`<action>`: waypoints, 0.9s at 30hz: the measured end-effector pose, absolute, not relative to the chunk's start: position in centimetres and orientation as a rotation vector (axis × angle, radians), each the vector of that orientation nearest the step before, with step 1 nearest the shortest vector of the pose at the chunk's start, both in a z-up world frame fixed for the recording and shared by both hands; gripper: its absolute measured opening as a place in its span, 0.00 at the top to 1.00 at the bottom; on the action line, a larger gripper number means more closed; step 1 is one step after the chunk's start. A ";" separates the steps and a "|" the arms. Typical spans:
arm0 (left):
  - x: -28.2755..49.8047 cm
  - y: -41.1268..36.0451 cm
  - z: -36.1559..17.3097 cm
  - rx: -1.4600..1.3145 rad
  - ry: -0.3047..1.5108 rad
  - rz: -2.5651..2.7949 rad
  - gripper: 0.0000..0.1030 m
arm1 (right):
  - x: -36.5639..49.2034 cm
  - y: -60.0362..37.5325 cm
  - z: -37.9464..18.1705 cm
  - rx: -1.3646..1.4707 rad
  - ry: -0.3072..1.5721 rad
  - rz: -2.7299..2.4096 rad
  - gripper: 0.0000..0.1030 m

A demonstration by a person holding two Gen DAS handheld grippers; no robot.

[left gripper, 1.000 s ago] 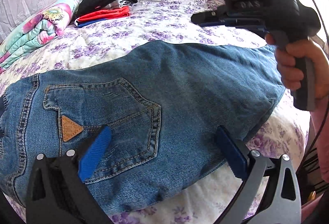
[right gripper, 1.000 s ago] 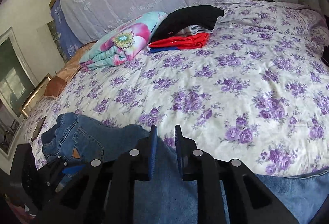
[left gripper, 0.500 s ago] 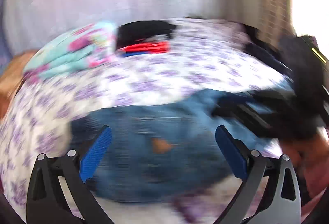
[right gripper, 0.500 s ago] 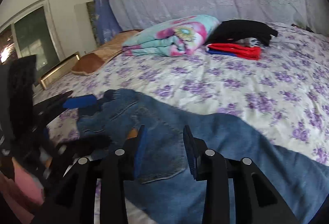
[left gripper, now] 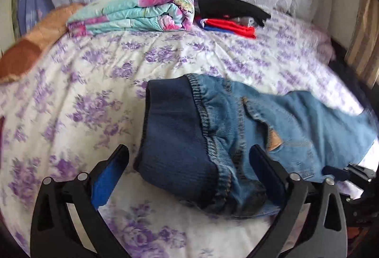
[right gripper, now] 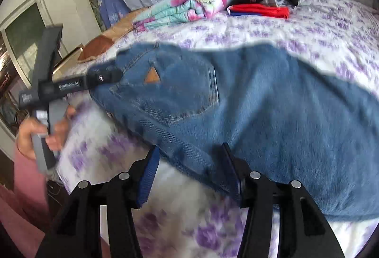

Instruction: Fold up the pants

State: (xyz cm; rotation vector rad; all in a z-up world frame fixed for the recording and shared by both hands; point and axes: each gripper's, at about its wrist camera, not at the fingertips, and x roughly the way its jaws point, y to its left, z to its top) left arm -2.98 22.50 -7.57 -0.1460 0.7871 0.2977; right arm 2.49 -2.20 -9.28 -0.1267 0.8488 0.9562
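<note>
- I see one pair of blue denim pants point(left gripper: 272, 130) lying folded near the front edge of the bed point(left gripper: 71, 101). A wide dark-blue ribbed knit waistband point(left gripper: 175, 139) is stitched to the denim. There is one back pocket point(right gripper: 175, 89) with a small tan triangular patch point(right gripper: 152, 76).
- My left claw point(left gripper: 189, 177) is released, its jaws wide apart. The waistband end of the pants sits between the two blue pads point(left gripper: 106, 182), and I see neither pad pressing on the cloth.
- My right claw point(right gripper: 191, 177) is opening. The lower denim edge lies between its ribbed blue pads, which are not pinching it; the picture is blurred there.
- In the right wrist view a hand point(right gripper: 40, 137) grips the grey handle of the left claw, whose tip is at the waist end of the pants.
- The bed has a soft quilted cover, white with purple flowers.
- Near the far edge of the bed lies one folded turquoise and pink floral quilt point(left gripper: 139, 13). Just beside it is one small stack of folded clothes point(left gripper: 229, 18): black on top, red and blue beneath.
- At the left edge of the bed I see one tan pillow point(left gripper: 28, 51).
</note>
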 end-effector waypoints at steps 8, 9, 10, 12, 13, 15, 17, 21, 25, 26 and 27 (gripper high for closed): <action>-5.1 21.4 -4.4 -0.132 0.707 0.313 0.05 | 2.2 -6.9 -7.6 -0.075 0.804 0.848 0.33; -5.3 20.7 -3.8 -0.117 0.680 0.307 0.05 | 2.7 -7.3 -8.8 -0.071 0.853 0.841 0.33; -5.5 19.9 -3.3 -0.098 0.659 0.301 0.05 | 2.6 -7.7 -9.1 -0.049 0.828 0.864 0.33; -5.3 17.6 -2.7 -0.059 0.638 0.249 0.05 | 2.1 -8.0 -8.8 -0.058 0.808 0.873 0.32; -5.2 16.8 -2.5 -0.051 0.636 0.221 0.05 | 1.9 -8.3 -8.4 -0.053 0.802 0.880 0.31; -4.6 14.6 -2.4 -0.049 0.635 0.122 0.05 | 2.1 -9.6 -8.3 0.026 0.807 0.906 0.29; -3.6 12.6 -2.7 -0.062 0.642 0.043 0.05 | 2.3 -11.8 -8.2 0.128 0.817 0.922 0.29; -1.0 8.4 -4.3 -0.031 0.684 -0.064 0.05 | 3.1 -15.4 -7.6 0.259 0.789 0.879 0.29; 2.7 5.7 -9.2 -0.020 0.852 -0.077 0.05 | 4.1 -19.8 -6.0 0.284 0.672 0.722 0.29; 3.4 5.2 -10.9 0.020 0.888 -0.030 0.04 | 4.6 -21.3 -5.7 0.300 0.649 0.674 0.29; 3.1 4.6 -11.3 0.073 0.842 -0.012 0.04 | 5.1 -22.7 -5.6 0.311 0.633 0.623 0.29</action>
